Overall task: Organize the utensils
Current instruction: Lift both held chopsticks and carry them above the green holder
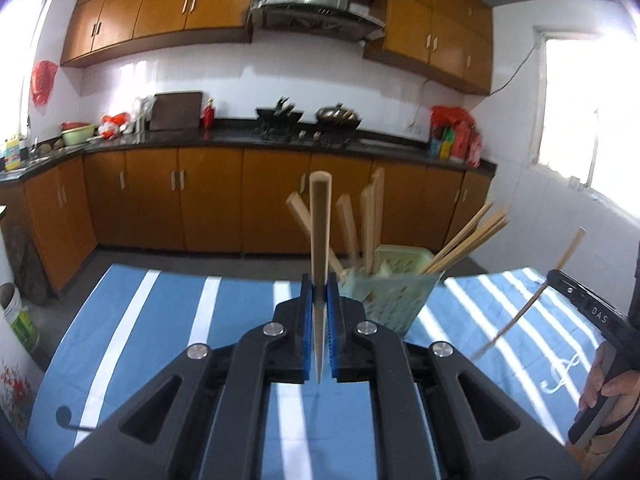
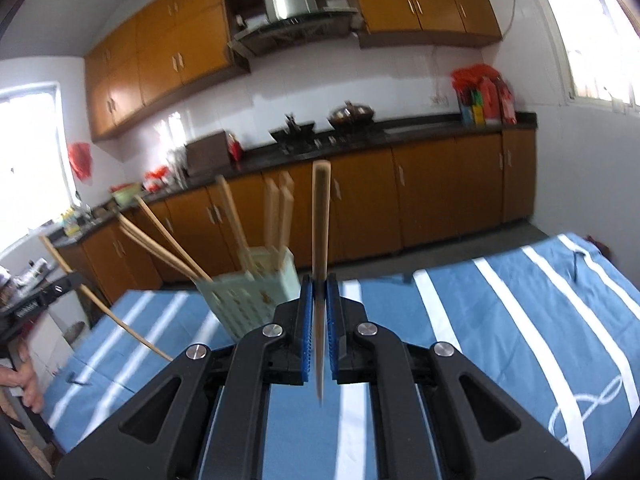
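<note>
My left gripper (image 1: pixel 320 285) is shut on a flat wooden chopstick (image 1: pixel 320 216) that stands up between its blue pads, above the striped tablecloth. Just beyond and to the right stands a pale green slotted utensil basket (image 1: pixel 394 300) holding several wooden chopsticks (image 1: pixel 464 244). My right gripper (image 2: pixel 320 285) is shut on another wooden chopstick (image 2: pixel 320 220), with the same basket (image 2: pixel 256 292) ahead to its left. The left wrist view catches the right gripper's chopstick (image 1: pixel 534 304) at the far right. The right wrist view catches the left gripper's chopstick (image 2: pixel 96 300) at the far left.
A blue cloth with white stripes (image 1: pixel 160 320) covers the table. A small dark item (image 1: pixel 64 416) lies near its left edge. A person's hand (image 1: pixel 612 388) grips the right handle. Behind are kitchen counters (image 1: pixel 240 140) with woks and brown cabinets.
</note>
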`<state>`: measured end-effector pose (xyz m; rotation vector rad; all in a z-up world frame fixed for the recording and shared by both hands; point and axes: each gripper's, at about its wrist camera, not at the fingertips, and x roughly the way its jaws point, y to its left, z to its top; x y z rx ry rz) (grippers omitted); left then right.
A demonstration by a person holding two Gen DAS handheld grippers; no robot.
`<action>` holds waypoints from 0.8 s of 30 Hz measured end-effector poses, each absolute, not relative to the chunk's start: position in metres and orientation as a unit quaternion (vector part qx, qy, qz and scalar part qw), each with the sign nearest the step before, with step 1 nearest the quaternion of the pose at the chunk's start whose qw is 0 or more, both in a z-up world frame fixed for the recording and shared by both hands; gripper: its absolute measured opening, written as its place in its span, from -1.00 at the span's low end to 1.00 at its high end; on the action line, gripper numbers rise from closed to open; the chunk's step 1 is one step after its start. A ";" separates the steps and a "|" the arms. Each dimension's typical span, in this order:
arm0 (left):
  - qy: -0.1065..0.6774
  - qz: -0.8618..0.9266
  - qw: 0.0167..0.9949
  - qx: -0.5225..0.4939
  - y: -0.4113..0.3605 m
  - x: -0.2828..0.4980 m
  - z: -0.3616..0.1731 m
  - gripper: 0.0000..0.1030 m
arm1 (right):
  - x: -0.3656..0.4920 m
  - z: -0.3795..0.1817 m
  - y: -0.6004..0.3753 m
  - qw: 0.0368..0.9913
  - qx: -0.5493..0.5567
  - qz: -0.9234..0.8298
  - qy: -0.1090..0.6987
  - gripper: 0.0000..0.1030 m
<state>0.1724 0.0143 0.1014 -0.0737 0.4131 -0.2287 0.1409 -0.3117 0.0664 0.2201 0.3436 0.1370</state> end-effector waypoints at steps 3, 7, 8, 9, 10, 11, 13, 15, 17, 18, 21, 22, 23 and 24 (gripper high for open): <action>0.181 -0.129 0.974 -0.040 0.008 0.169 0.121 -0.85 | 0.135 0.092 -0.308 0.980 0.112 0.088 0.136 -0.86; 0.144 -0.146 0.978 -0.048 -0.005 0.170 0.149 -0.85 | 0.130 0.120 -0.300 0.983 0.115 0.110 0.091 -0.86; 0.136 -0.149 0.978 -0.049 -0.008 0.171 0.155 -0.85 | 0.130 0.129 -0.296 0.984 0.115 0.115 0.076 -0.86; 0.129 -0.151 0.979 -0.051 -0.011 0.173 0.161 -0.85 | 0.132 0.134 -0.294 0.984 0.116 0.118 0.066 -0.86; 0.119 -0.154 0.979 -0.055 -0.015 0.175 0.168 -0.85 | 0.134 0.141 -0.291 0.984 0.117 0.122 0.054 -0.86; 0.110 -0.155 0.980 -0.059 -0.019 0.178 0.174 -0.85 | 0.135 0.145 -0.289 0.984 0.116 0.124 0.045 -0.86; 0.094 -0.155 0.981 -0.065 -0.025 0.183 0.187 -0.85 | 0.140 0.157 -0.282 0.985 0.114 0.127 0.018 -0.86; 0.078 -0.153 0.983 -0.068 -0.030 0.190 0.197 -0.85 | 0.147 0.167 -0.275 0.985 0.112 0.128 -0.004 -0.86; 0.068 -0.151 0.984 -0.065 -0.037 0.198 0.202 -0.85 | 0.157 0.171 -0.270 0.987 0.106 0.121 -0.024 -0.86; 0.067 -0.150 0.984 -0.063 -0.041 0.206 0.201 -0.85 | 0.163 0.170 -0.269 0.988 0.102 0.115 -0.032 -0.86; 0.072 -0.144 0.985 -0.058 -0.047 0.222 0.193 -0.85 | 0.183 0.158 -0.266 0.990 0.093 0.096 -0.038 -0.86; 0.076 -0.142 0.985 -0.055 -0.049 0.228 0.187 -0.85 | 0.193 0.153 -0.267 0.991 0.095 0.092 -0.031 -0.86; 0.078 -0.141 0.985 -0.054 -0.051 0.233 0.182 -0.85 | 0.202 0.146 -0.268 0.991 0.097 0.088 -0.024 -0.86; 0.081 -0.141 0.985 -0.054 -0.051 0.238 0.176 -0.85 | 0.208 0.142 -0.267 0.991 0.100 0.087 -0.017 -0.86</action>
